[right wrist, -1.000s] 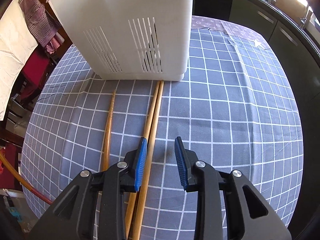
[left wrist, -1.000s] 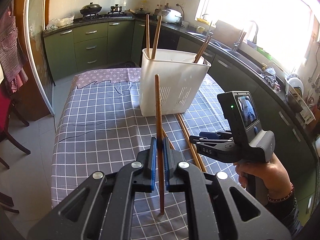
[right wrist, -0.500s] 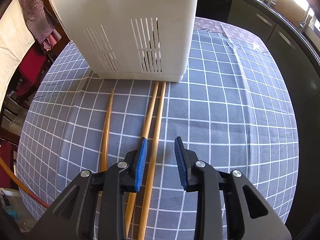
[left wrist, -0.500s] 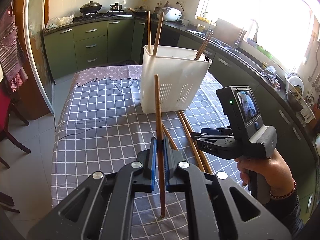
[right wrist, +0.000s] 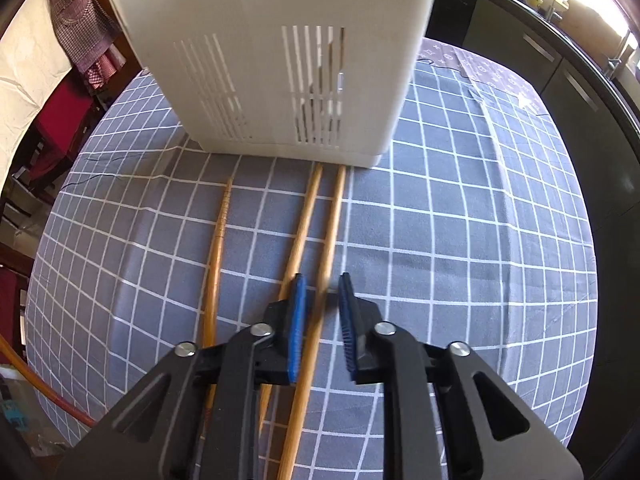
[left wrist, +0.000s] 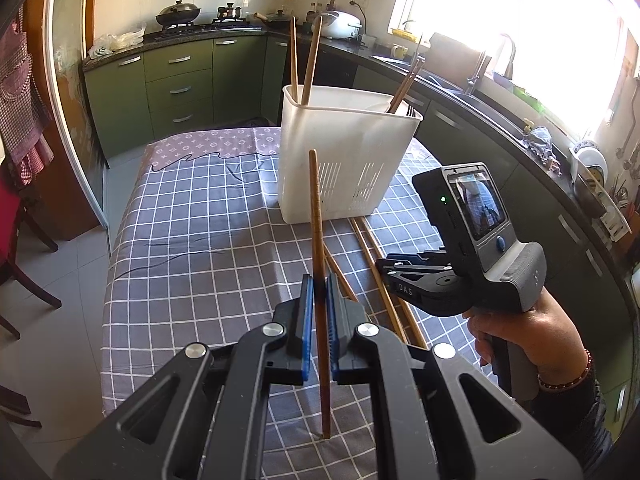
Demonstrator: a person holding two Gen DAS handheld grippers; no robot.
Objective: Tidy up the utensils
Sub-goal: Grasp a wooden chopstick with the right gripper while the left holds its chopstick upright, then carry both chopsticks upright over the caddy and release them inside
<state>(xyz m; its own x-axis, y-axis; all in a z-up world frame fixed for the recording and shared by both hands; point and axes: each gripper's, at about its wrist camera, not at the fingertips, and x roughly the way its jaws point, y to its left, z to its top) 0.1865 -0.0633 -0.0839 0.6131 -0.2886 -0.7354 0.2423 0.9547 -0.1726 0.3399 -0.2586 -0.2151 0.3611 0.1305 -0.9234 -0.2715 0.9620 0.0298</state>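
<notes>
Nearest, in the left wrist view: left gripper (left wrist: 319, 300), blue ribbed pads on black plastic fingers, pinching a dark brown wooden chopstick (left wrist: 316, 216). The stick stands nearly upright w/ its lower tip on the checked cloth near the surface's near edge; round, slim, darker where the pads press.

Right gripper (right wrist: 322, 308) points steeply down over the surface; fingers closing, blurred, a pale bamboo chopstick (right wrist: 332, 224) running between the blue pads. Can't tell if the pads press on it yet. Its twin (right wrist: 306, 216) lies just beside it, parallel, partly hidden under the left finger. A third chopstick (right wrist: 216, 240), glossier w/ a ringed tip, lies apart to the left, lower end cut off by the gripper body.

Cloth (right wrist: 460, 240): grey w/ white grid, soft, slightly creased.

Beyond, toward the surface's far edge: white plastic utensil holder (left wrist: 344, 156), slotted walls, rounded corners. Chopsticks (left wrist: 298, 60) stick out of its top; contents otherwise hidden. The pale pair's far tips nearly touch its base.
</notes>
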